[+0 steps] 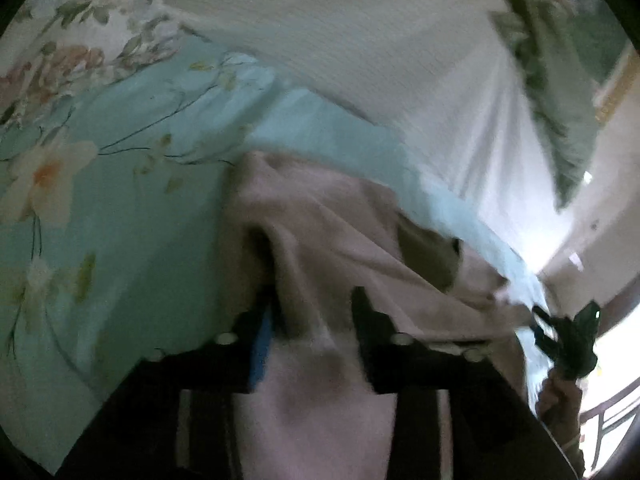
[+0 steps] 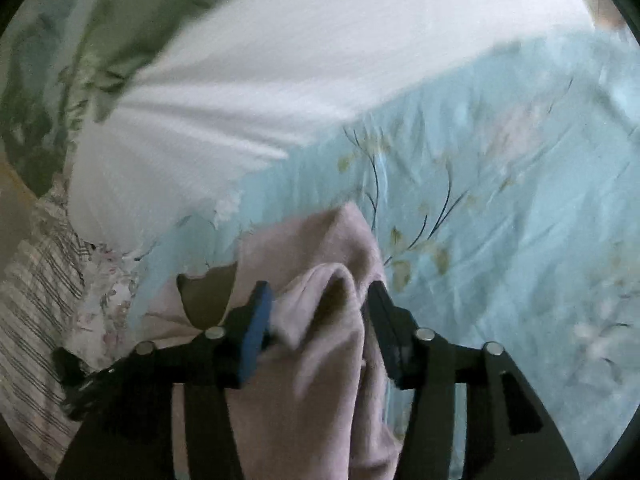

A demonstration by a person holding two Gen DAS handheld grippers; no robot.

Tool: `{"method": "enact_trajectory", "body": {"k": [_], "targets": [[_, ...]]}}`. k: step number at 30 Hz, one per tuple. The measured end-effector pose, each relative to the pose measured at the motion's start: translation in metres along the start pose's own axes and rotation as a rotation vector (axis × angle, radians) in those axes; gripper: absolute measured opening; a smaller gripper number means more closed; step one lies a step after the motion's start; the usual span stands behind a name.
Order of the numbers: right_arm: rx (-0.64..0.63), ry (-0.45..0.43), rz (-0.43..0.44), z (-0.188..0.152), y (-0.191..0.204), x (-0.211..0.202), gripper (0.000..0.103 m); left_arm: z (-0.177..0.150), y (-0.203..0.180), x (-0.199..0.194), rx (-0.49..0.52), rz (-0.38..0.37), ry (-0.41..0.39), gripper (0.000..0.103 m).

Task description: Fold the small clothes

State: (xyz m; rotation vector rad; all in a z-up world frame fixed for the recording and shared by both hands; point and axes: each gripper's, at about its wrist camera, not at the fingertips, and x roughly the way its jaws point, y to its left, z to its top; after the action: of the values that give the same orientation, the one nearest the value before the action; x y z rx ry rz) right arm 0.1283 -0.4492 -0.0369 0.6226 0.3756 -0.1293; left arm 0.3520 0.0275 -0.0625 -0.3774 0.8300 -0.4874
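Observation:
A pale pink garment [image 1: 320, 224] lies rumpled on a light blue floral bedsheet [image 1: 120, 200]. My left gripper [image 1: 314, 312] stands open over it, and a raised fold of the pink cloth runs up between its fingers without being pinched. In the right wrist view the same pink garment [image 2: 316, 240] bunches into a hump between the fingers of my right gripper [image 2: 320, 304], whose jaws are also apart and do not clamp it. The right gripper [image 1: 568, 344] also shows as a dark shape at the garment's far right end in the left wrist view.
A white ribbed blanket [image 1: 360, 40] [image 2: 280, 60] covers the bed beyond the garment. A green floral pillow [image 1: 540, 80] [image 2: 80, 40] lies past it. Striped fabric [image 2: 36, 300] hangs at the bed's left edge. The floral bedsheet [image 2: 500, 200] spreads to the right.

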Motion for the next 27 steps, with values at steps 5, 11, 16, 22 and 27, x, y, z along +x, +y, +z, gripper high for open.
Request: {"method": "enact_trajectory", "body": {"k": [5,11,16,22,27], "targets": [[-0.211,0.194,0.137,-0.042,0.056,0.017,0.053,-0.041,-0.048,0.012,0.118,-0.075,0.115,0.045],[-0.399,0.379,0.057,-0.063,0.079,0.082,0.053,-0.036,-0.068,0.062,0.180,0.036,0.200,0.043],[-0.178,0.276,-0.009,-0.006,0.042,0.117,0.051,0.020,-0.040,0.088,0.054,0.107,0.148,0.042],[-0.008,0.064,-0.056,0.022,0.013,0.088,0.059,0.061,0.002,0.085,-0.139,0.113,0.057,0.041],[0.020,0.036,-0.004,-0.004,0.008,0.045,0.062,0.032,0.006,0.044,-0.105,0.130,0.013,0.045]]}}
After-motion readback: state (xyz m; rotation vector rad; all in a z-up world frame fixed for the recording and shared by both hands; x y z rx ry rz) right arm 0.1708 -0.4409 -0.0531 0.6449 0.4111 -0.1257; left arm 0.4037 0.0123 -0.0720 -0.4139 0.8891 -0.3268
